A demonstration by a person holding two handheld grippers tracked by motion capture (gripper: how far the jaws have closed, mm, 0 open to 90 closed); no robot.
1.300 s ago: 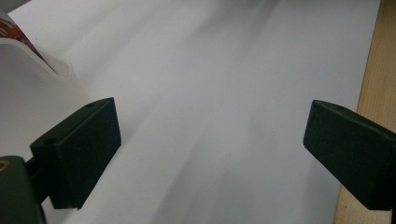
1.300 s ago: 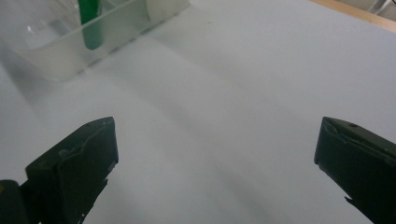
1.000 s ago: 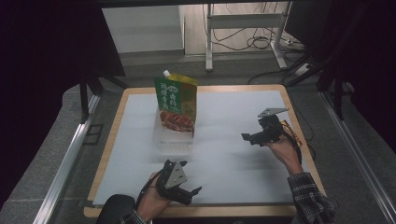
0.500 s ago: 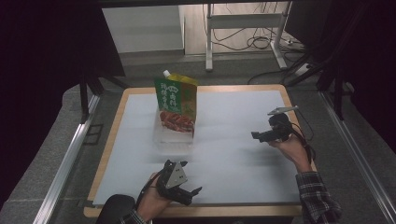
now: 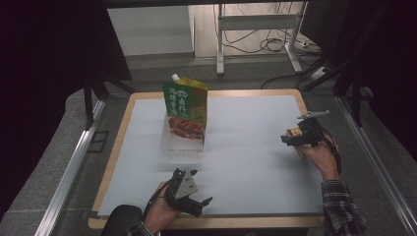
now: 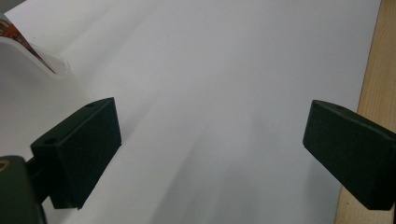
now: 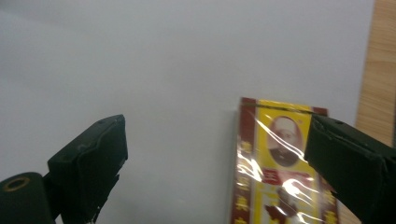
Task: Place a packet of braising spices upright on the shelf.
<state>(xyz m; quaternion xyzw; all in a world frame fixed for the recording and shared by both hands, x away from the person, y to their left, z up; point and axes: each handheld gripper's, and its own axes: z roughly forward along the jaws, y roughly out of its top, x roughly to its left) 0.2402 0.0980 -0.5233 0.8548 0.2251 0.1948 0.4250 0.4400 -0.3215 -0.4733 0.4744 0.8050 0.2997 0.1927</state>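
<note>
Right of the green pouch (image 5: 186, 109), near the worktop (image 5: 246, 147) edge, the right gripper (image 7: 215, 168) hovers over a red-and-yellow packet (image 7: 275, 177); its wide fingers (image 7: 88, 163) have just been closing, nothing pressed between them. Below the pouch, the left gripper (image 5: 196, 201) rests, fingers wide, empty.

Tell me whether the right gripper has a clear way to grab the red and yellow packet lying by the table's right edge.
Probably yes. The right gripper hangs right above the packet, jaws wide and just beginning to close, nothing lying between them and the white mat around it bare.
</note>
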